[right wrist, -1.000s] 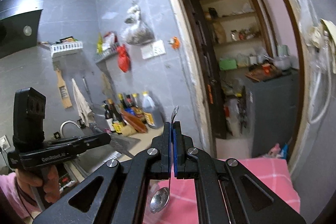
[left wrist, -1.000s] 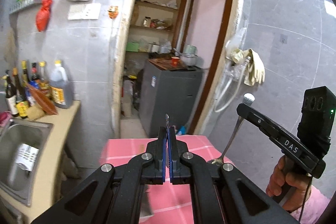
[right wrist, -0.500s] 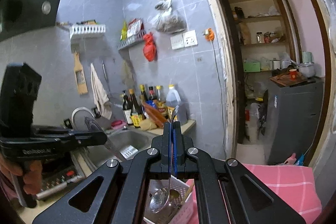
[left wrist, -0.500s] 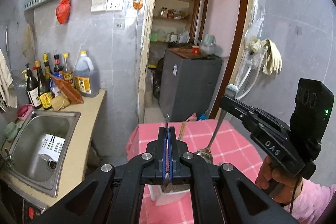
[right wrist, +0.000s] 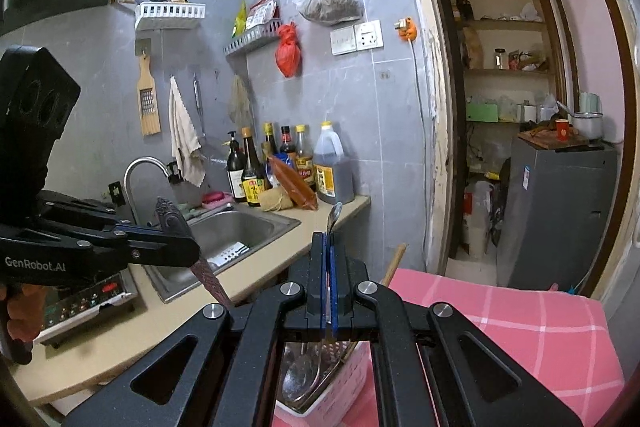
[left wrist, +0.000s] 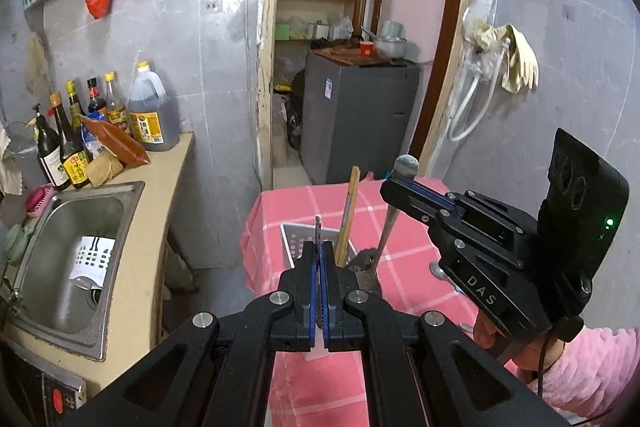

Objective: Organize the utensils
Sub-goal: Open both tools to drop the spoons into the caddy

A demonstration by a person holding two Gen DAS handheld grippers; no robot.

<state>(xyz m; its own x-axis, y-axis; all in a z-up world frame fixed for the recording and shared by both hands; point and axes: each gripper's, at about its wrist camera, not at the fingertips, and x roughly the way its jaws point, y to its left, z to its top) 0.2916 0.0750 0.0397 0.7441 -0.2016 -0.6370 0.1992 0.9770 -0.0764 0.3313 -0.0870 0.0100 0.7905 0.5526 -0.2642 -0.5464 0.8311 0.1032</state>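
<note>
- Pink checked table: one white basket.
- My left gripper pinches one knife; right gripper pinches one spoon (both lower now, above the basket).

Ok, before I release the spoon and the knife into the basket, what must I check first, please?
1. Right gripper shut on spoon: ok.
2. Spoon's bowl inside basket: ok.
3. Left gripper shut on knife: ok.
4. Knife's lower end above basket: cannot tell, it is hidden behind the right gripper.
5. Chopsticks leave free room in basket: ok, it seems.
</note>
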